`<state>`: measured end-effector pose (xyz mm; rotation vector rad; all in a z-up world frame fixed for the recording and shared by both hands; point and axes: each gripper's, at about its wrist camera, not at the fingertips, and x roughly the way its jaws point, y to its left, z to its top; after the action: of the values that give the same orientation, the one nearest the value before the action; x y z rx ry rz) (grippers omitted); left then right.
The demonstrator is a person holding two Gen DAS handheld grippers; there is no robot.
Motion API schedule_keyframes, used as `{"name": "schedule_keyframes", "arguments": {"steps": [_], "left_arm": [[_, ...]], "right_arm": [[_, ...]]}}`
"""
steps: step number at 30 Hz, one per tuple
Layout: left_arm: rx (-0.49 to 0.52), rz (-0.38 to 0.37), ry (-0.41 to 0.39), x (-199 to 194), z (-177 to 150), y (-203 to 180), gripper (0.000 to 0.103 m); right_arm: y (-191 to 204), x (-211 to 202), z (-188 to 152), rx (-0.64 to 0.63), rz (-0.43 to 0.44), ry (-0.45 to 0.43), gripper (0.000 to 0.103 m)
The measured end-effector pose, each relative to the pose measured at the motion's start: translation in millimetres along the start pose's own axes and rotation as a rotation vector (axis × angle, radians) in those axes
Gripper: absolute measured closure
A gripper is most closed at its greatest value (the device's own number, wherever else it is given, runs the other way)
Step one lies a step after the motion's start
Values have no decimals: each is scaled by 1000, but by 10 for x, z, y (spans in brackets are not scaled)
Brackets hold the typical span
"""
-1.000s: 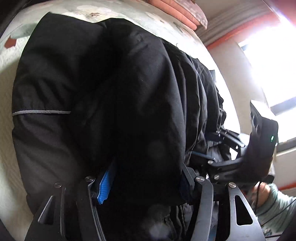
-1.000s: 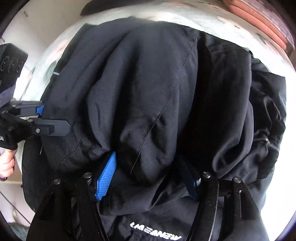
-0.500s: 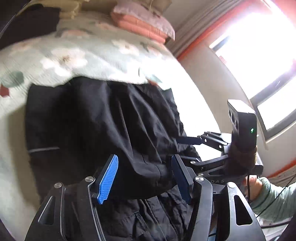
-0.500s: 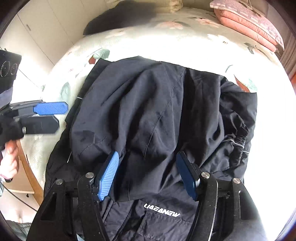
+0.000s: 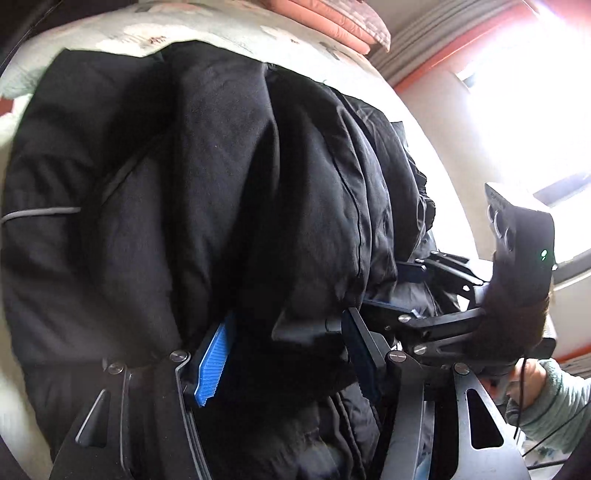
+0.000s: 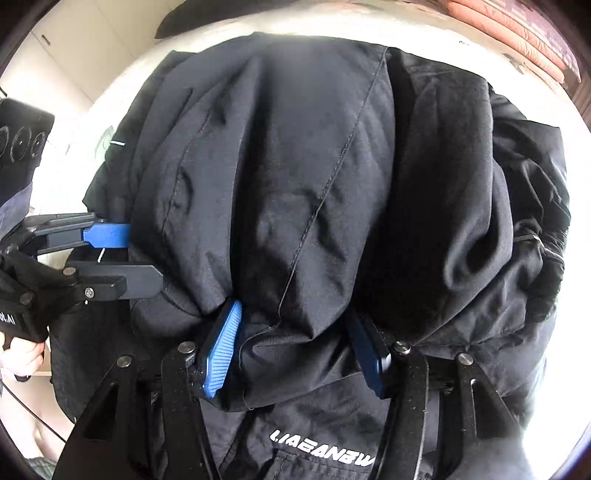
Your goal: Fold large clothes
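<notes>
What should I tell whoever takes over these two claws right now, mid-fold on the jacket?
Left claw: closed on a thick fold of the black jacket.
Right claw: its jaws have just been closing, and a bunched fold of the same garment is gripped between them.
The garment lies on the floral bed cover, with its near part gathered over the rest.
Done: both sides gripped, fold begun.
Left: probably carry the fold across, lay it flat, release, then finish folding.
</notes>
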<state>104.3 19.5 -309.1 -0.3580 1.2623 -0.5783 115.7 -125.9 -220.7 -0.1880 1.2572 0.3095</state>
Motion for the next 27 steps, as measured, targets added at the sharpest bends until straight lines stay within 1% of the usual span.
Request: {"name": "schedule_keyframes", "arguments": {"steps": [2, 3, 4, 6, 8, 10, 11, 12, 14, 16, 17, 20, 23, 25, 27], "left_arm": [[-9, 27, -9, -134, -93, -127, 42], [-14, 40, -17, -226, -156, -171, 42], [-18, 47, -24, -297, -201, -208, 42], [-40, 81, -40, -531, -370, -259, 42], [-81, 123, -41, -734, -578, -239, 42], [-141, 162, -29, -880, -809, -157, 41], [-164, 175, -26, -894, -890, -133, 42], [-203, 195, -20, -952, -1039, -64, 42], [-283, 234, -1, -1042, -1340, 91, 41], [-345, 248, 9, -1116, -1573, 256, 41], [-394, 259, 18, -1157, -1748, 330, 42], [-481, 268, 31, -1231, -2100, 452, 41], [-522, 274, 61, -1216, -2385, 512, 41], [-545, 272, 95, -1167, -2545, 553, 41], [-561, 274, 110, -1150, -2670, 613, 41]], "right_arm": [[-42, -220, -194, 15, 16, -4, 42], [-66, -385, -288, 23, 23, -20, 42], [-98, -520, -393, 25, 17, -33, 42], [-177, -748, -640, 27, -17, -35, 38], [-300, -901, -920, 50, -44, -11, 36], [-464, -1008, -1231, 98, -47, 28, 36], [-573, -1060, -1387, 118, -53, 43, 36], [-658, -1108, -1581, 144, -69, 65, 36], [-770, -1153, -1883, 174, -90, 98, 35], [-898, -1171, -2243, 209, -115, 143, 35], [-987, -1175, -2382, 231, -112, 163, 35], [-1149, -1122, -2788, 285, -106, 209, 35], [-1194, -1046, -3098, 329, -81, 254, 35], [-1200, -974, -3237, 347, -70, 279, 35], [-1190, -916, -3327, 348, -57, 283, 35]]}}
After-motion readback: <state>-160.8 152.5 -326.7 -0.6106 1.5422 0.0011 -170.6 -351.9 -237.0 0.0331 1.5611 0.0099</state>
